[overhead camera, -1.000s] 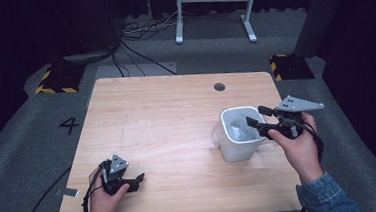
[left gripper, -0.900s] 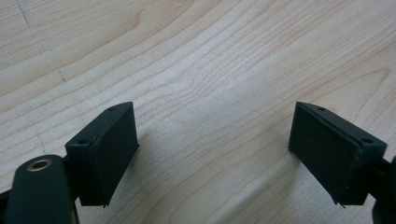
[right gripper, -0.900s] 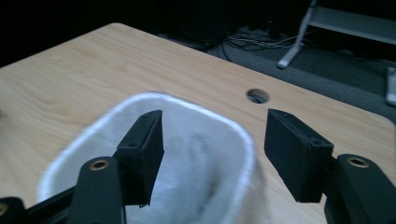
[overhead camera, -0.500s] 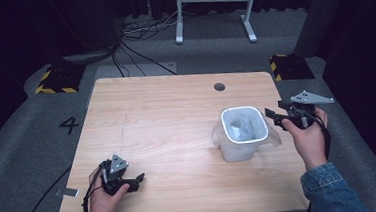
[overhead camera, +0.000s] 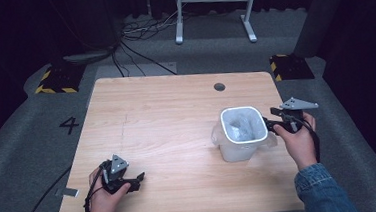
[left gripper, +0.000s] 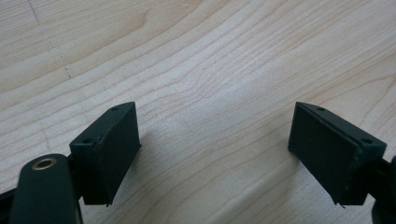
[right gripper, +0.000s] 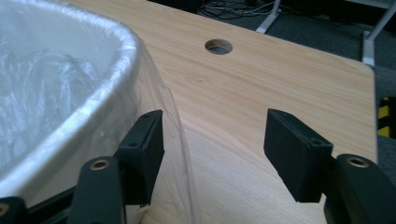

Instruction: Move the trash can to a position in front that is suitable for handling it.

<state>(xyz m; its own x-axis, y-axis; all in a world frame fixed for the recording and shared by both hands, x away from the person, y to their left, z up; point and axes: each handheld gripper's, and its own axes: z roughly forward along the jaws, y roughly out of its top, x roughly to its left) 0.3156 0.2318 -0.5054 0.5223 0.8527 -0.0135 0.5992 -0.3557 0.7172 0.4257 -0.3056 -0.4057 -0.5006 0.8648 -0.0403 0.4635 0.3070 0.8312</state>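
Bin [overhead camera: 241, 137] just left of open right gripper [overhead camera: 272, 125].

The bin [right gripper: 56, 93] runs off the right gripper view's left edge; its base is hidden, and the crumpled liner [right gripper: 42, 88] masks its inside.

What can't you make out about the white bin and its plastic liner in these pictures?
- Bottom of the white bin: the crumpled plastic liner covers it, in the high view and the right gripper view.
- The bin's left part: cut off by the right gripper view's edge.
- Whether the right gripper touches the liner's overhang: unclear.
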